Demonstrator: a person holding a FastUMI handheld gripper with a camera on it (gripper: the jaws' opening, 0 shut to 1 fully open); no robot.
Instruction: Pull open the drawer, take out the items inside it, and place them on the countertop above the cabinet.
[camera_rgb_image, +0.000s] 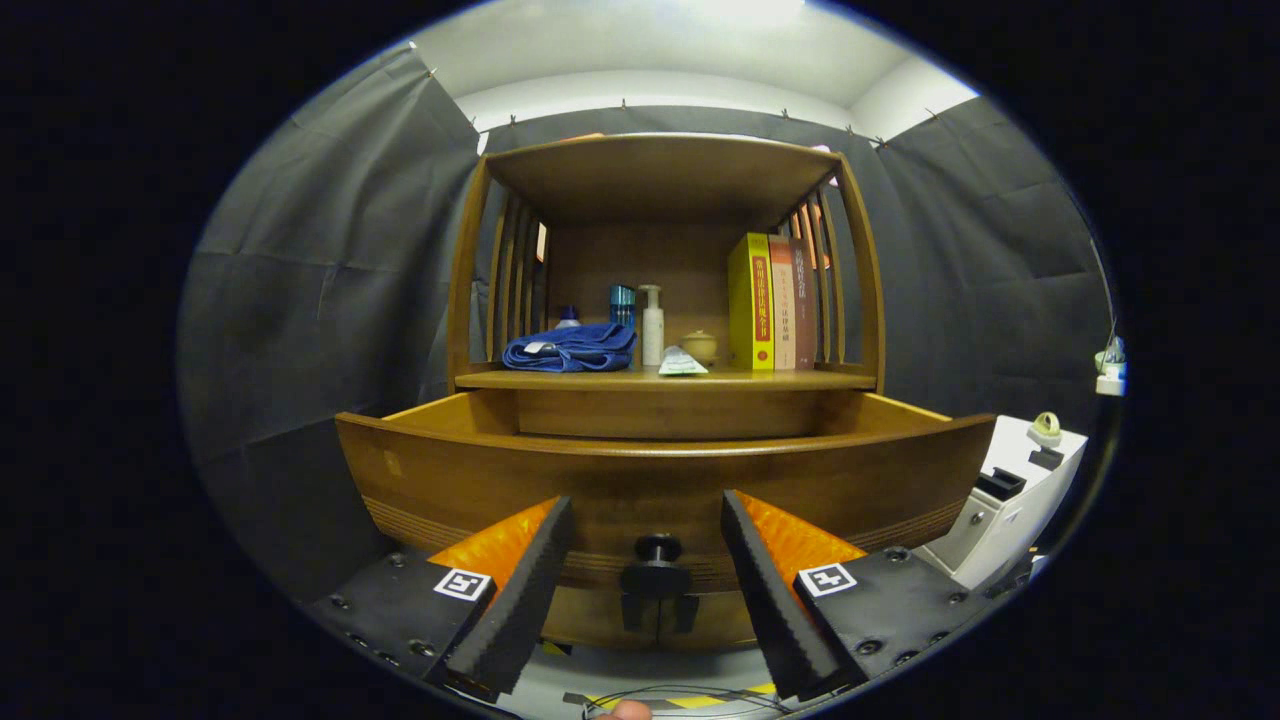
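Note:
The wooden cabinet's drawer (660, 480) is pulled out toward me, its front panel filling the space just ahead of my fingers. A dark round knob (657, 548) on that panel sits between my fingertips, untouched by either. My gripper (648, 570) is open, its fingers spread wide to both sides of the knob. The drawer's inside is hidden behind the front panel. The countertop (640, 379) above the drawer carries a folded blue towel (572, 348), a white bottle (652, 326), a small flat packet (682, 363), a small ceramic jar (700, 346) and a row of books (770, 302).
Slatted wooden side walls and a top shelf (660, 165) enclose the countertop. A white machine (1010, 500) stands to the right of the cabinet. Yellow-black floor tape (690, 700) and a fingertip (630, 710) show below the drawer.

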